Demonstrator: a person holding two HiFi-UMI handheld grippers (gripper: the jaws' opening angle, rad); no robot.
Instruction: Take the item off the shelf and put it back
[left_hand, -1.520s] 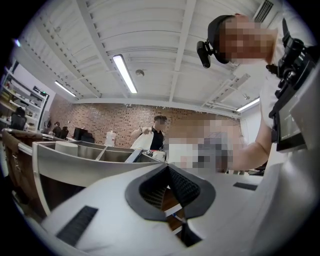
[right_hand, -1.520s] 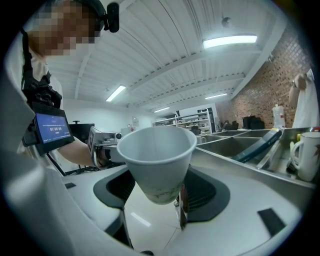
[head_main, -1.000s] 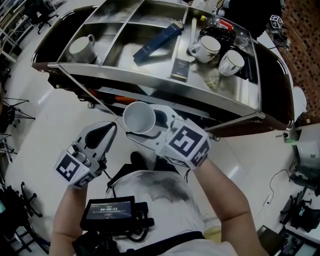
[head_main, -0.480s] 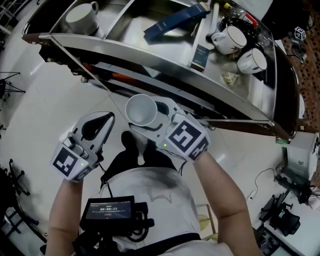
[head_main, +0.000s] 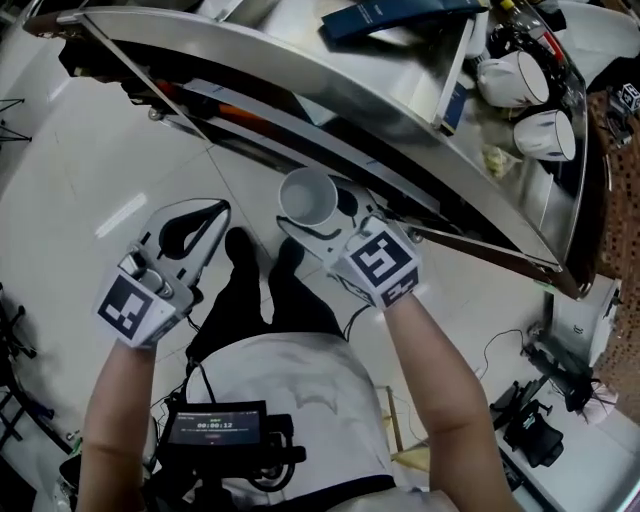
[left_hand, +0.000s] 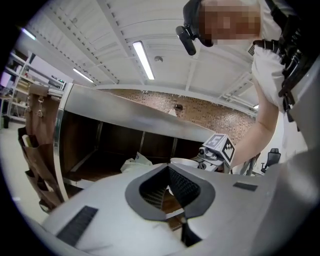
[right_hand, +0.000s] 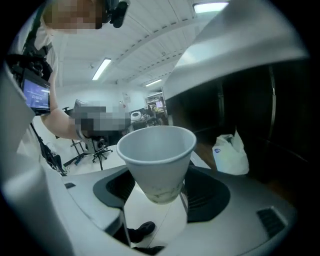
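Note:
My right gripper (head_main: 322, 212) is shut on a white tapered cup (head_main: 308, 197), held upright with its mouth up, just below the front rim of the metal shelf cart (head_main: 330, 82). In the right gripper view the cup (right_hand: 157, 152) sits between the dark pads (right_hand: 207, 192) of that gripper (right_hand: 160, 195), and it looks empty. My left gripper (head_main: 205, 220) hangs to the left over the pale floor. Its fingertips meet in the left gripper view (left_hand: 167, 169), with nothing between them.
The cart's top tray carries two white mugs (head_main: 520, 80) (head_main: 545, 135) and a dark blue box (head_main: 400, 15). A white plastic bag (right_hand: 230, 152) lies on a lower shelf of the cart. The person's legs and shoes (head_main: 255, 270) stand under the grippers; cables and gear (head_main: 530, 430) lie at right.
The head view has tipped down, so the cart has slid toward the top of the picture. The cup stays in my right gripper, which has shifted slightly right. The left gripper has barely moved.

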